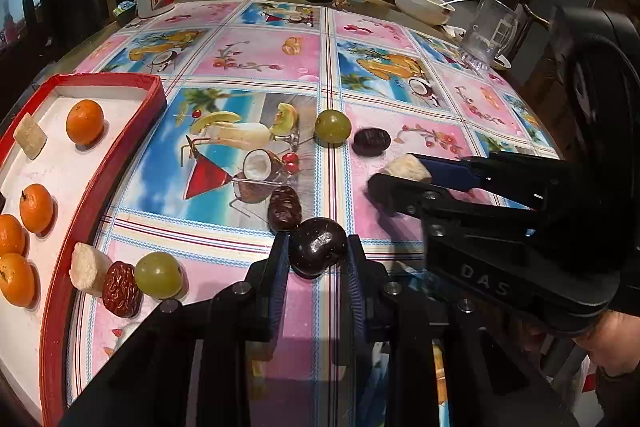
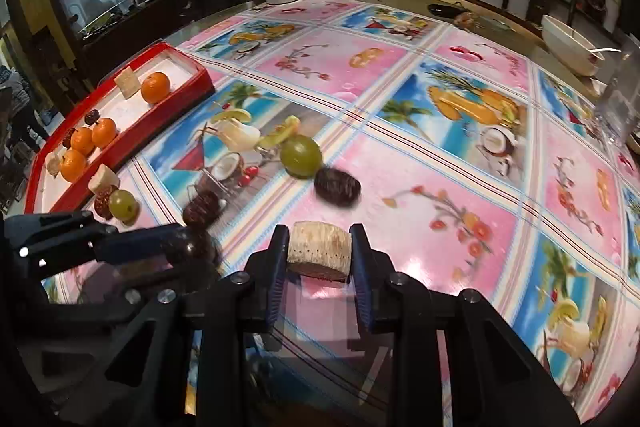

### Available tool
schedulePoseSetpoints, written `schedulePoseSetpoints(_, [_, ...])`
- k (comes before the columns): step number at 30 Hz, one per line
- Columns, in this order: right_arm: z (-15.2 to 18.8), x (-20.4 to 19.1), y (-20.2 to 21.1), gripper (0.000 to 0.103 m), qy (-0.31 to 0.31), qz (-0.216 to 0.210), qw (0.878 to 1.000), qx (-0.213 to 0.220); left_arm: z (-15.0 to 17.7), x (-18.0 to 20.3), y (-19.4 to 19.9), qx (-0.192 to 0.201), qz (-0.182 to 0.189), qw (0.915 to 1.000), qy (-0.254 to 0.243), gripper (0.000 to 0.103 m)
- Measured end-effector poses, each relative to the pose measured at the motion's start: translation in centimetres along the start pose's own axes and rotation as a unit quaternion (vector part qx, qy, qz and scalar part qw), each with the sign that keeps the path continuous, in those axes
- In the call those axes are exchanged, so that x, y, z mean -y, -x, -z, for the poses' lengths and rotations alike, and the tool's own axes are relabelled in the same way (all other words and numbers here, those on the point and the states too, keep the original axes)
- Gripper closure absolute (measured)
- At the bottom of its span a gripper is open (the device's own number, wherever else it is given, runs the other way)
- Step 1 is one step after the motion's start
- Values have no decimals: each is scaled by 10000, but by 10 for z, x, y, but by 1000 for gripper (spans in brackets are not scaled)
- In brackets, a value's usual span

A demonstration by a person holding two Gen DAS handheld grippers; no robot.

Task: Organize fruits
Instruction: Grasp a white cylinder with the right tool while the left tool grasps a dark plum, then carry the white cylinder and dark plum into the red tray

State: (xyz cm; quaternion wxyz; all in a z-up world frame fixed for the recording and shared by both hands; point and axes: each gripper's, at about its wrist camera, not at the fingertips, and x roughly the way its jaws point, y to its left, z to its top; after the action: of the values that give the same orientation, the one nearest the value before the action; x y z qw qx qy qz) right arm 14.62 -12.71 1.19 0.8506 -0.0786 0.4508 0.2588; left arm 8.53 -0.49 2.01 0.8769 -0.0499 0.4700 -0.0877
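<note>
Both tools are loaded: the left gripper (image 1: 318, 253) pinches a glossy dark round fruit (image 1: 317, 246), the right gripper (image 2: 320, 251) clamps a pale cut cylinder chunk (image 2: 319, 247). Off to their left, the red-rimmed white tray (image 1: 108, 183) holds oranges and pieces. Ahead, a green grape (image 1: 333, 126) and dark wrinkled dates wait. Roughly halfway, I'd judge.
</note>
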Motion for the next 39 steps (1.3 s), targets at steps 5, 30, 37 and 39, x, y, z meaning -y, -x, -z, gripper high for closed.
schedulePoseSetpoints(5, [17, 12, 16, 71, -269, -2, 9996, 18, 6, -2, 5, -68, 81, 9999, 80, 76])
schedulePoseSetpoints(30, [91, -47, 74, 70, -735, 258, 9969, 53, 73, -4, 65, 42, 362, 9978, -552, 76])
schedulePoseSetpoints(37, [60, -95, 66, 70, -422, 29, 9990, 119, 69, -36, 87, 269, 340, 9984, -362, 76])
schedulePoseSetpoints(39, [51, -108, 62, 70, -320, -60, 9994, 135, 67, -49, 93, 342, 296, 9986, -267, 76])
